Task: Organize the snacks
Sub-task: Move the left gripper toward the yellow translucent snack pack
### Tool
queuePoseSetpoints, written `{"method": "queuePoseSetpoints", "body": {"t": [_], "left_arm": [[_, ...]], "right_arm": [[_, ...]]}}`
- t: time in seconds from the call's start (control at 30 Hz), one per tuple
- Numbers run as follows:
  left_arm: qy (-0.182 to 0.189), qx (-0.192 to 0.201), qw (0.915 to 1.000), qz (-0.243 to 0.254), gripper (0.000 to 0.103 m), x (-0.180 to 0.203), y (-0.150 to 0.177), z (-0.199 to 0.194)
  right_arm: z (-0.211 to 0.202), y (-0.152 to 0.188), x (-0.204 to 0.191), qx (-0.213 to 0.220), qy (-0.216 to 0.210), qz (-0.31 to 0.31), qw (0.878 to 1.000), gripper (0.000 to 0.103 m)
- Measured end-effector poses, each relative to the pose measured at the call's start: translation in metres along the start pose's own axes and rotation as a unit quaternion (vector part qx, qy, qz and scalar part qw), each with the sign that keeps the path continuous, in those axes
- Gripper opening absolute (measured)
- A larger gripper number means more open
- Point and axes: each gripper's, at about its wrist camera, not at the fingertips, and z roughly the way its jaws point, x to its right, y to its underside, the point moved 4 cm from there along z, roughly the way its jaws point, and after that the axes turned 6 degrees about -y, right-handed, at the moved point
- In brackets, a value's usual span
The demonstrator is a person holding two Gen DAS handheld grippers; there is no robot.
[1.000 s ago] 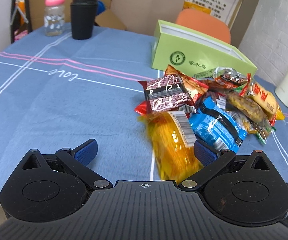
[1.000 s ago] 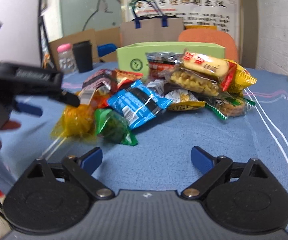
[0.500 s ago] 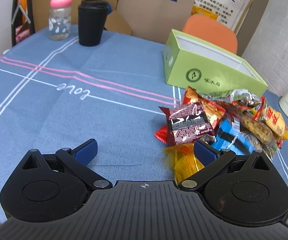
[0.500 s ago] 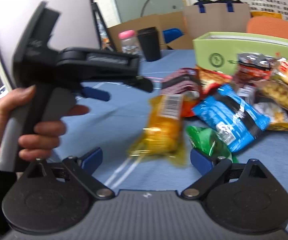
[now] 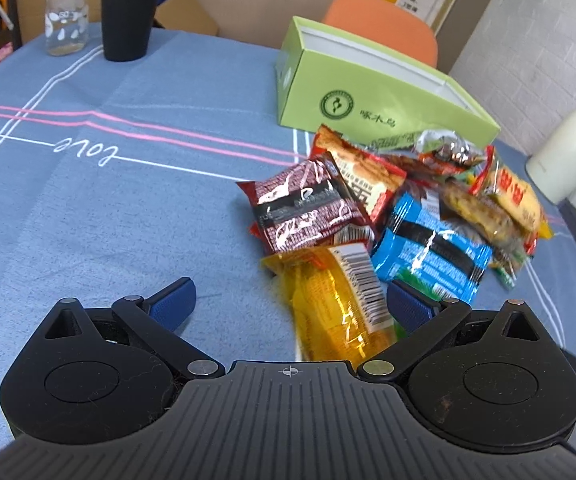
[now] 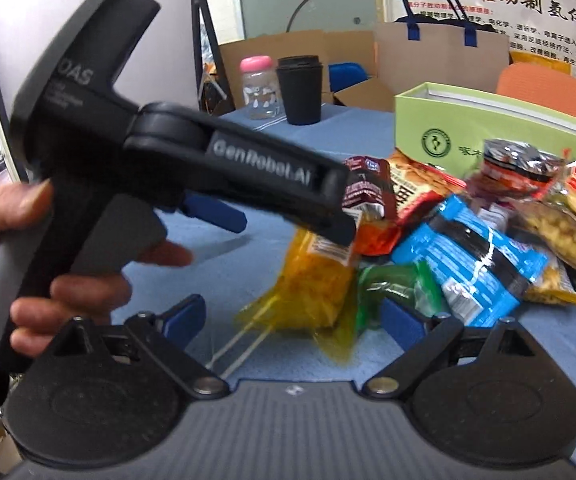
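Both tongs stood apart — the left tongs (image 5: 289,300) straddling the yellow packet (image 5: 337,304), the right tongs (image 6: 293,316) empty. Its slick film might slip out as they close.

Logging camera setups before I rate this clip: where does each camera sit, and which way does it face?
Left wrist: on the left claw, looking down over its open jaws at the snack pile, yellow packet nearest; green box behind.
Right wrist: on the right claw, jaws open, facing the same pile; the left claw and the hand holding it fill the left.
Shared: yellow packet, green box, black cup.
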Motion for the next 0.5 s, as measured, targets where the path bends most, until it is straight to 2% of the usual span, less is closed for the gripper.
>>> {"method": "queuePoseSetpoints", "body": {"t": [0.2, 0.37, 0.5], "left_arm": [[0.012, -0.008, 0.9995, -0.027, 0.091, -0.011, 0.001, 0.003], [0.021, -0.013, 0.9985, -0.048, 0.091, -0.021, 0.001, 0.004], [0.015, -0.007, 0.9988, -0.046, 0.091, -0.020, -0.001, 0.002]], "right_arm": [[0.008, -0.003, 0.004, -0.005, -0.016, 0.013, 1.000, 0.094], [0.001, -0.001, 0.038, 0.004, 0.020, 0.074, 0.997, 0.094], [-0.010, -0.001, 0.019, 0.009, 0.017, 0.041, 0.999, 0.094]]}}
